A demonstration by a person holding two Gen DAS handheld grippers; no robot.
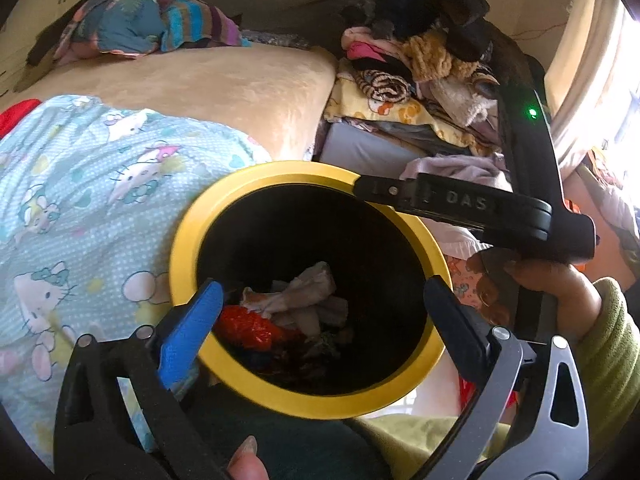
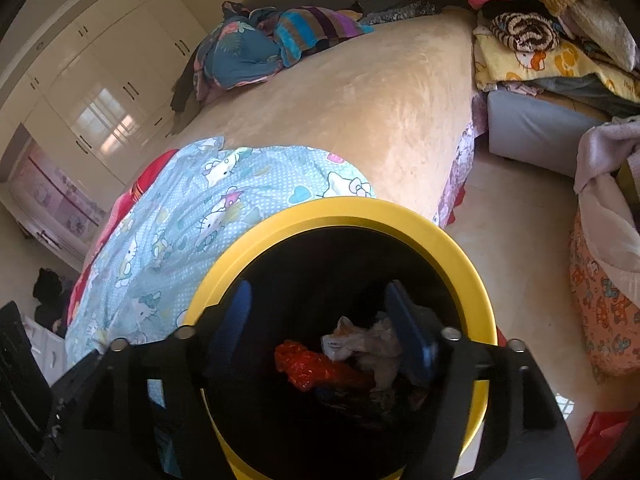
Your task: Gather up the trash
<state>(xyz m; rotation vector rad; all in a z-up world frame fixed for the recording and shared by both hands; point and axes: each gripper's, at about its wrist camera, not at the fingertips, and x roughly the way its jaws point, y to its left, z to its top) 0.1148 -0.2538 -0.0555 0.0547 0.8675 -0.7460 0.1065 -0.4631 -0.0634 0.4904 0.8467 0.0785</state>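
Note:
A black trash bin with a yellow rim (image 1: 188, 240) (image 2: 472, 264) stands beside the bed. Inside lie crumpled white paper (image 1: 308, 292) (image 2: 372, 340), a red wrapper (image 1: 248, 328) (image 2: 312, 364) and darker scraps. My left gripper (image 1: 320, 308) is open and empty, its fingers straddling the bin's mouth from above. My right gripper (image 2: 320, 328) is open and empty just over the opening; it also shows in the left wrist view (image 1: 460, 204), reaching across the bin's far rim.
A bed with a beige cover (image 1: 224, 84) (image 2: 360, 92) and a blue Hello Kitty quilt (image 1: 88, 184) (image 2: 200, 216) lies left of the bin. Piled clothes (image 1: 420, 60) (image 2: 552, 20) stand at the right. White wardrobes (image 2: 96, 64) line the far wall.

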